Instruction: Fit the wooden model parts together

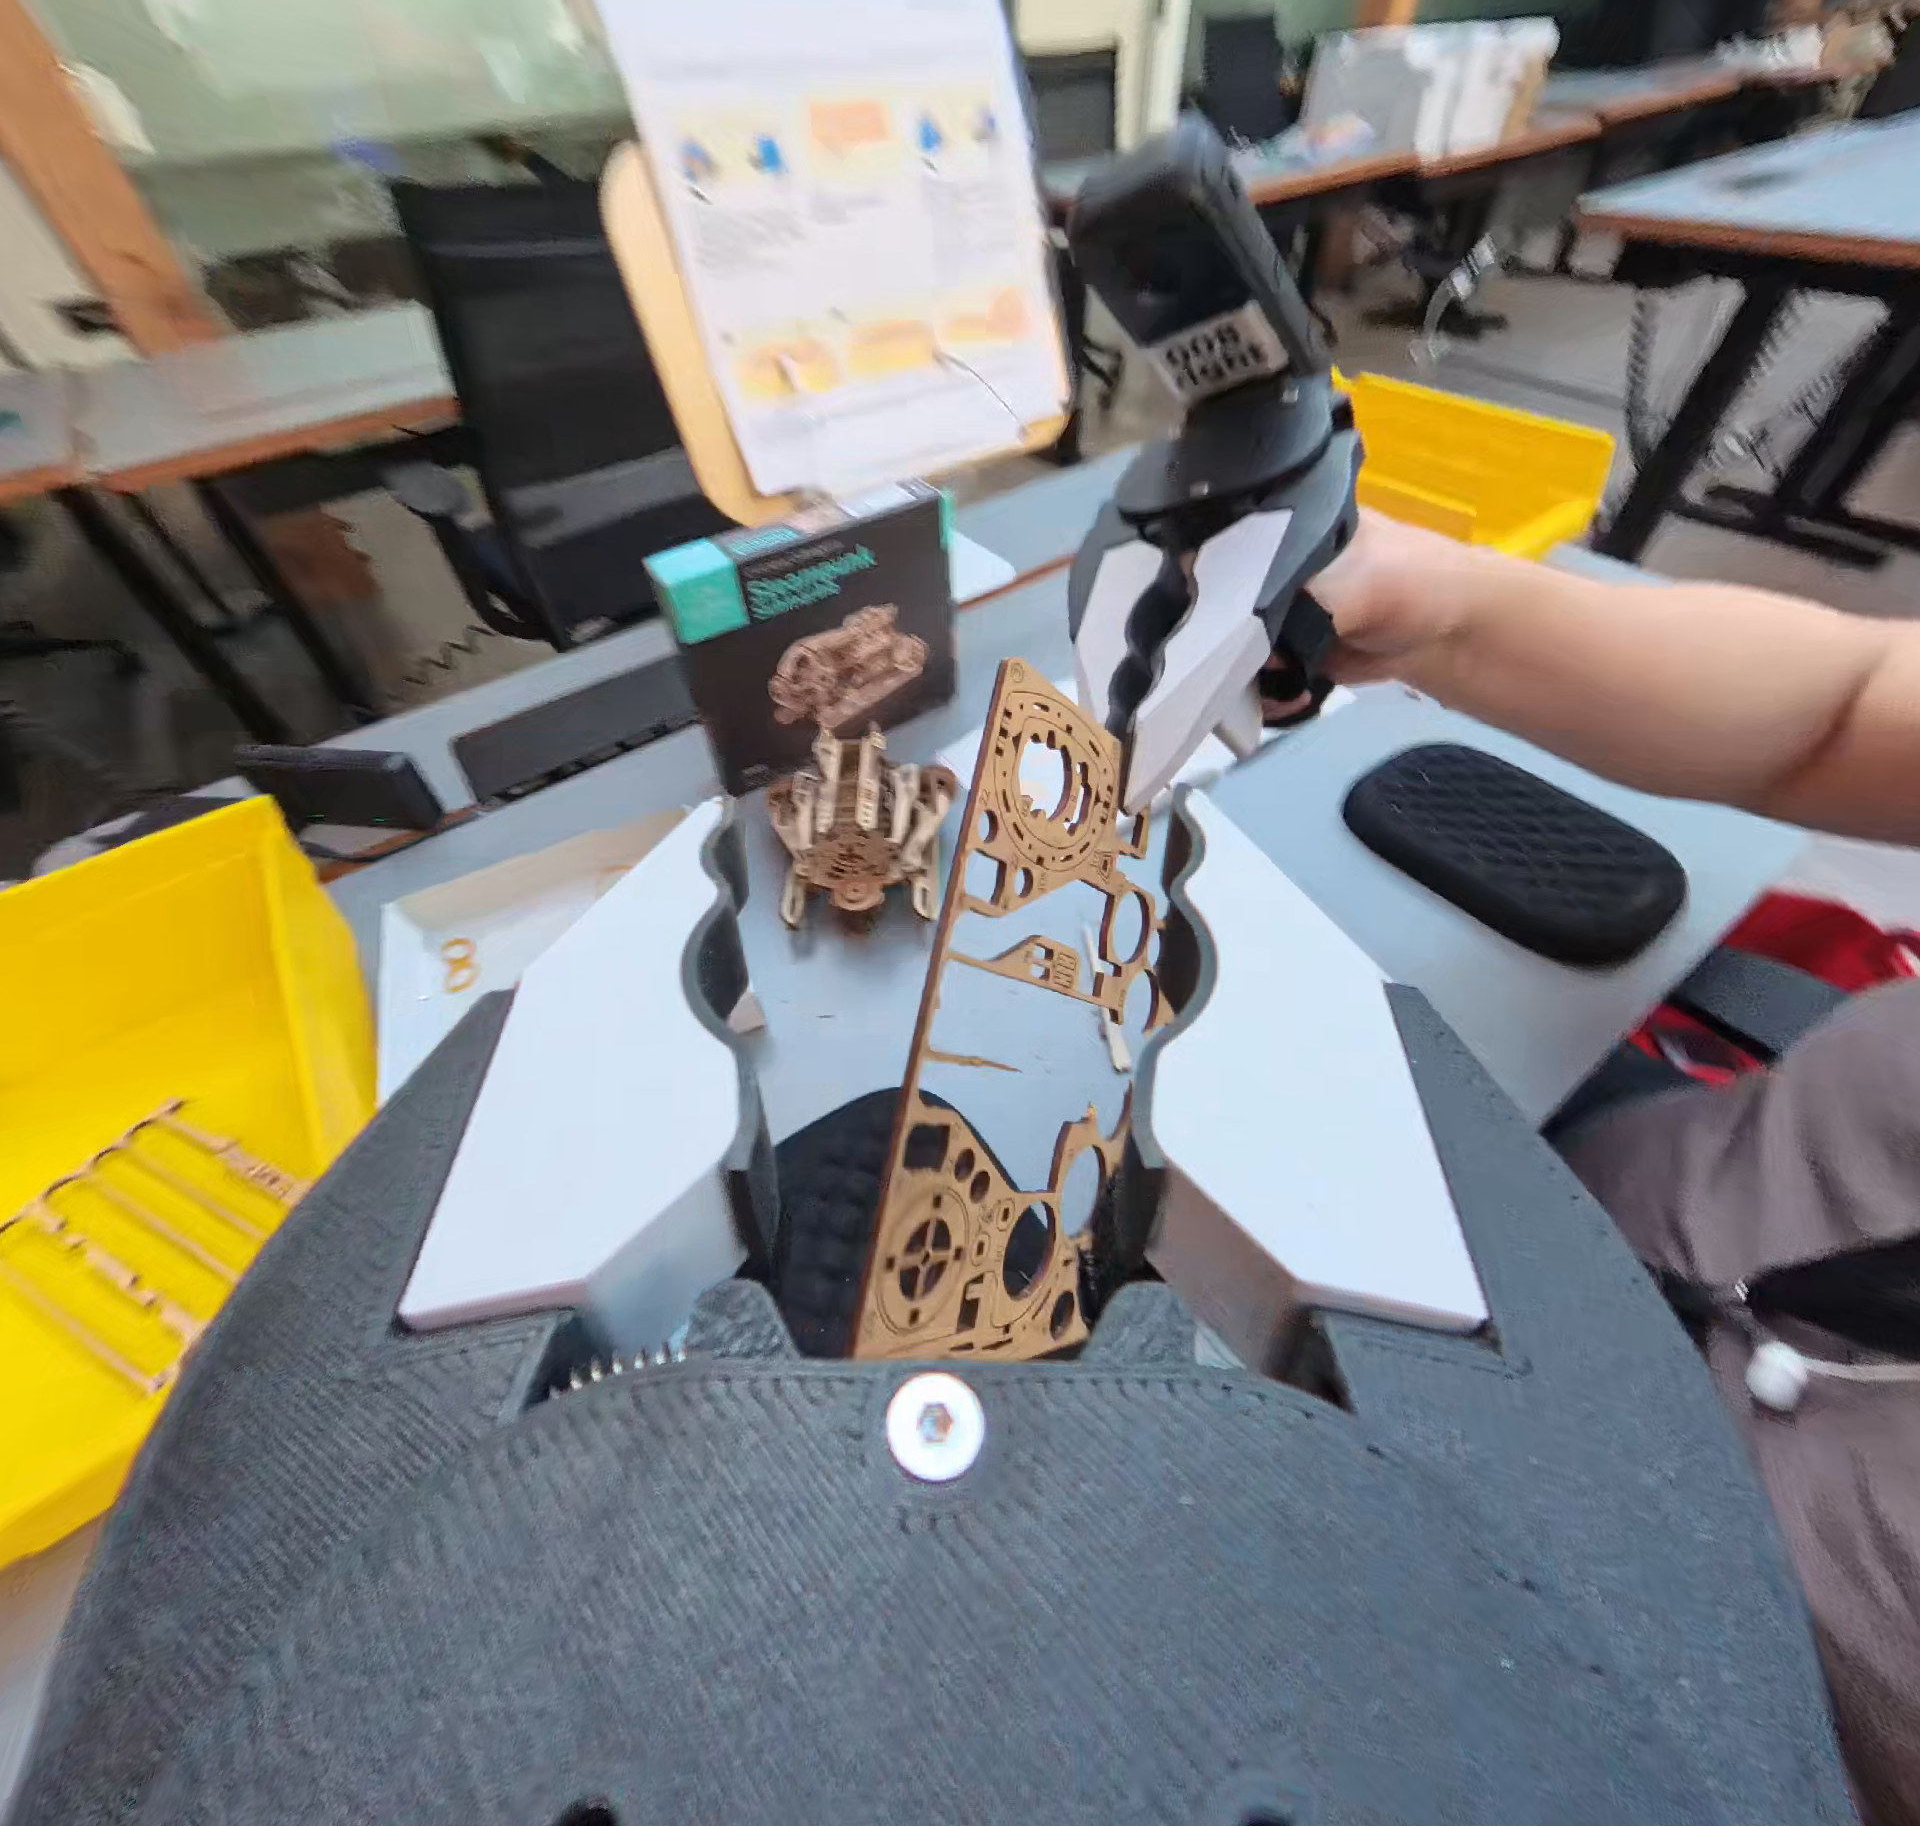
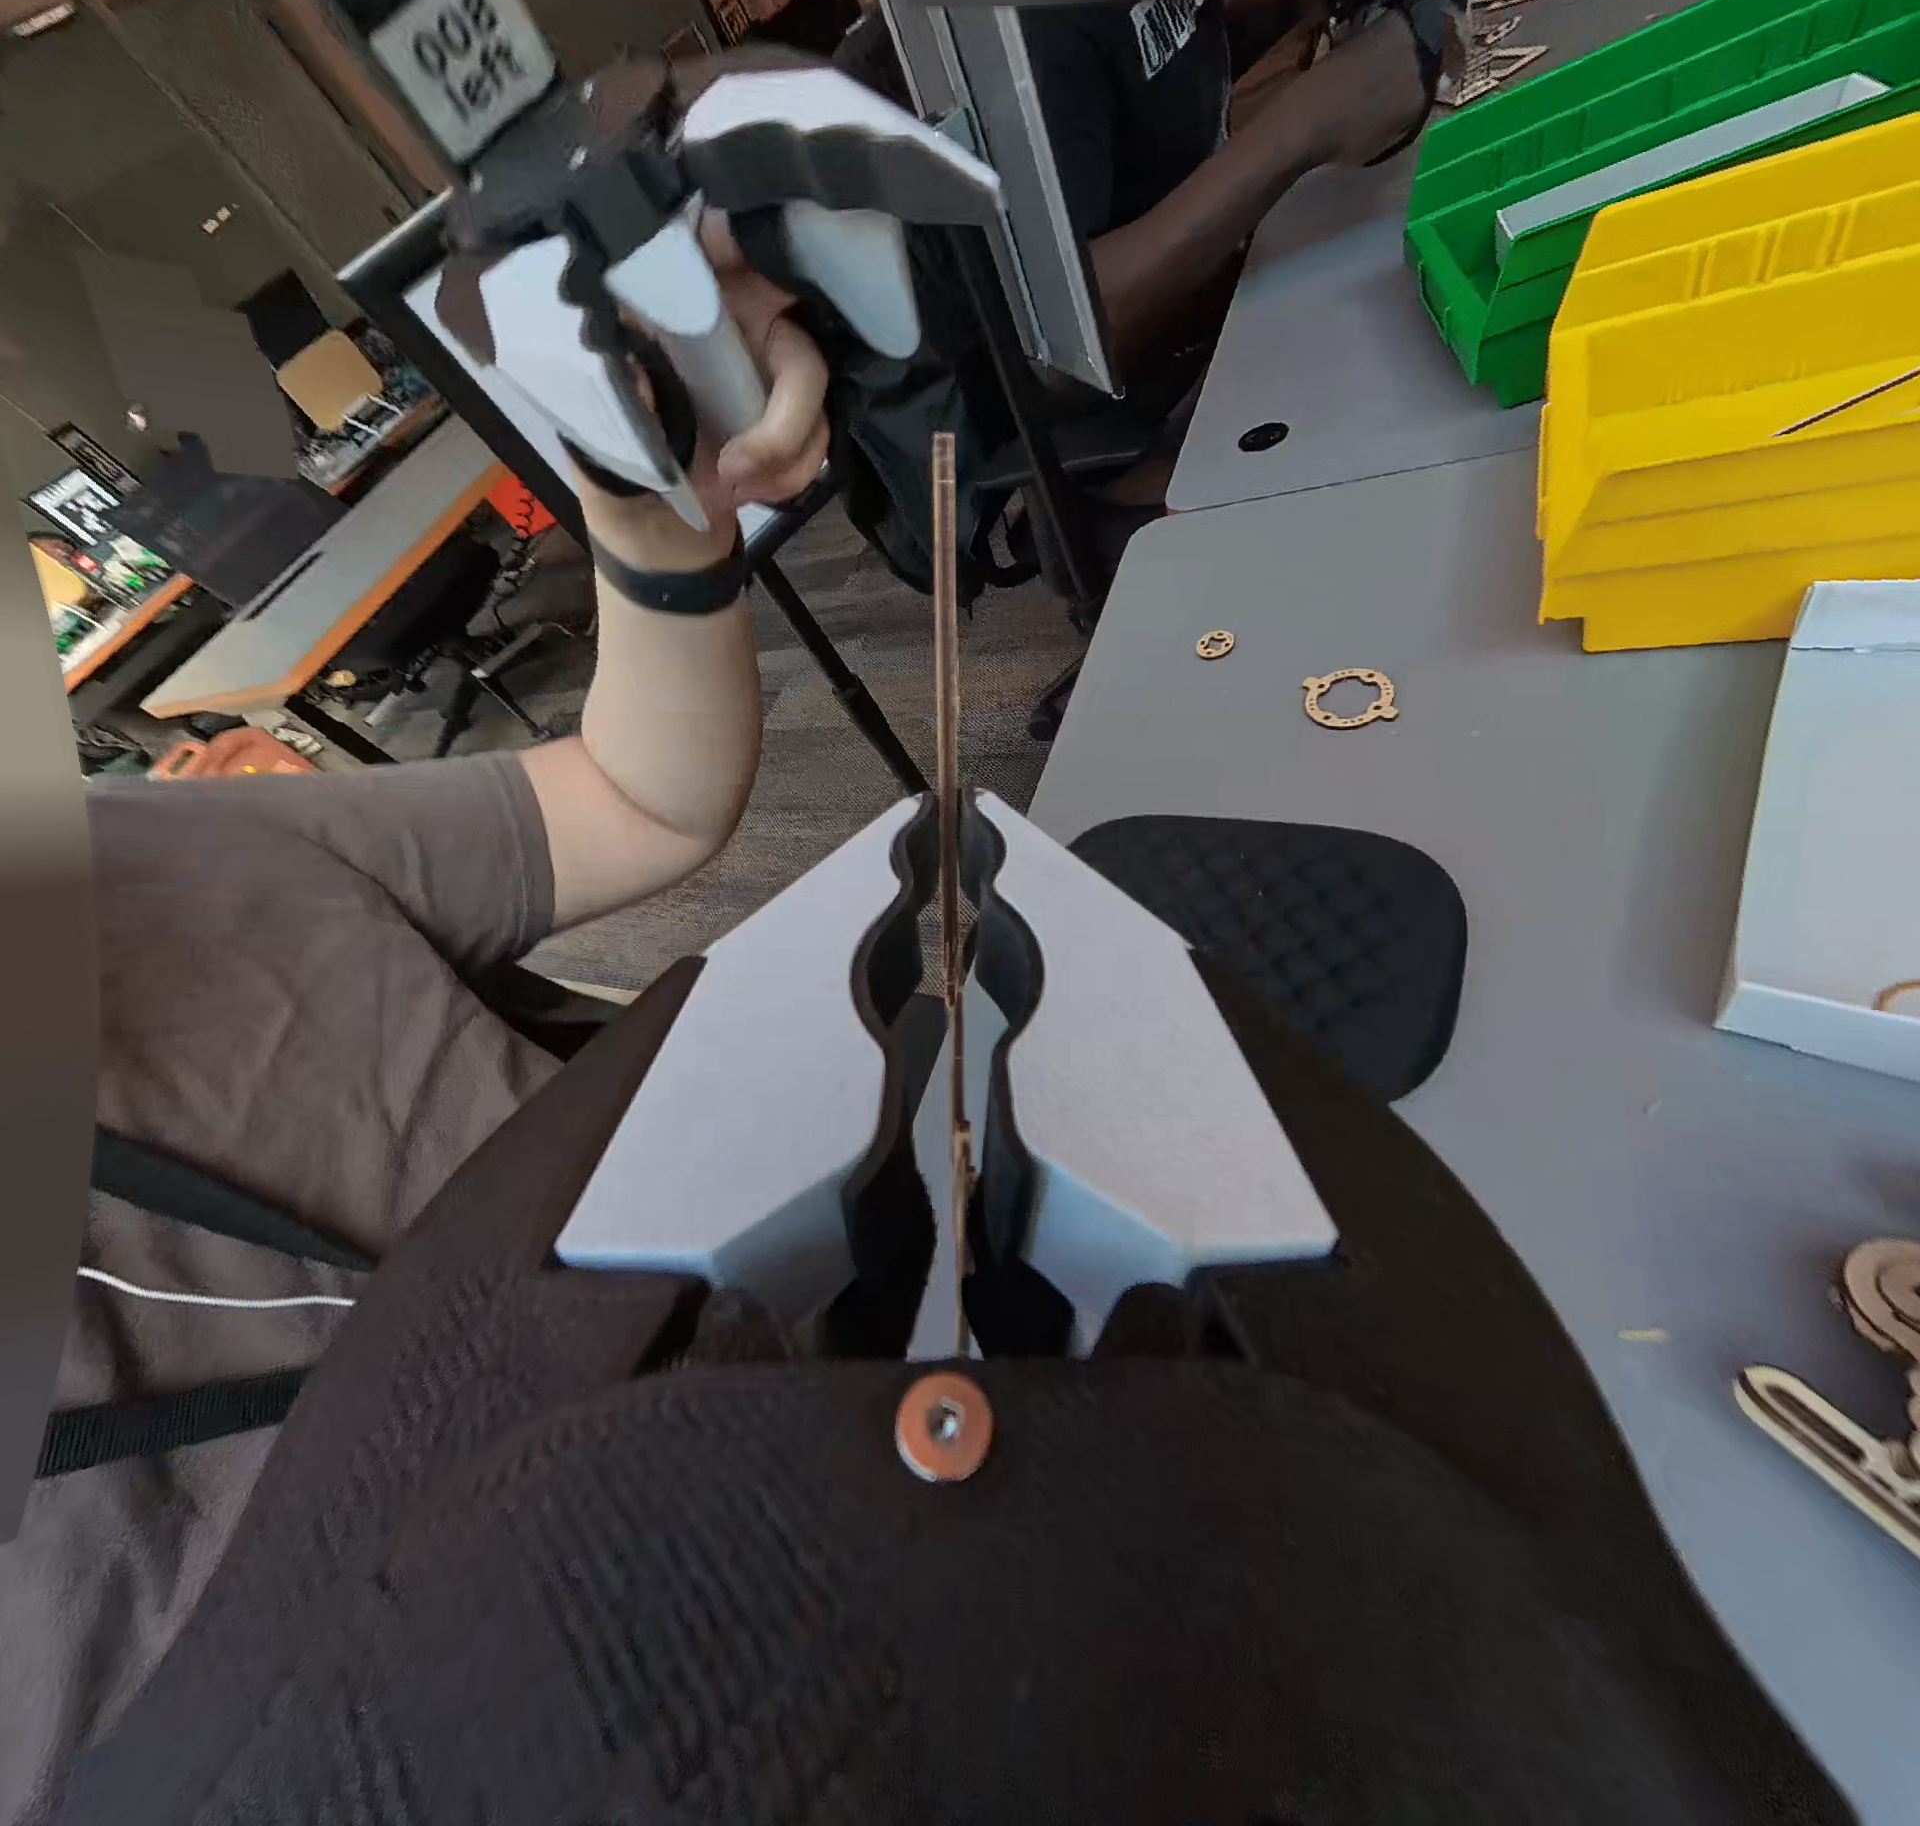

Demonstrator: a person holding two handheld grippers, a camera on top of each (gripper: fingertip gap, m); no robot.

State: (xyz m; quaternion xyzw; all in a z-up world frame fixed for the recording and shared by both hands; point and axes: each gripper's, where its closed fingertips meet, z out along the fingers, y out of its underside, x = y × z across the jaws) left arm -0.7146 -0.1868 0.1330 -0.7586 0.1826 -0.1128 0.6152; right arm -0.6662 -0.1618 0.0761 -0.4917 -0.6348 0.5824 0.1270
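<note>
A thin laser-cut wooden sheet (image 1: 1023,955) with round cut-outs stands on edge between my two grippers. My right gripper (image 2: 948,805) is shut on it; the right wrist view shows the sheet (image 2: 943,633) edge-on, running forward from the jaws. In the left wrist view the right gripper (image 1: 1132,789) pinches the sheet's far top edge. My left gripper (image 1: 951,810) is open wide, with the sheet's near part between its fingers, close against the right finger (image 1: 1247,997). A partly built wooden model (image 1: 857,841) stands on the grey table (image 1: 1039,1049) beyond.
The dark kit box (image 1: 810,633) and an instruction sheet on a board (image 1: 831,187) stand behind the model. A yellow bin (image 1: 156,1049) holds another wooden sheet (image 1: 125,1226). A black pad (image 2: 1278,945), loose wooden rings (image 2: 1349,701), yellow bins (image 2: 1714,426), green bins (image 2: 1662,114), a white box (image 2: 1839,820). One gripper's finger ends stand about 9 cm off the other's.
</note>
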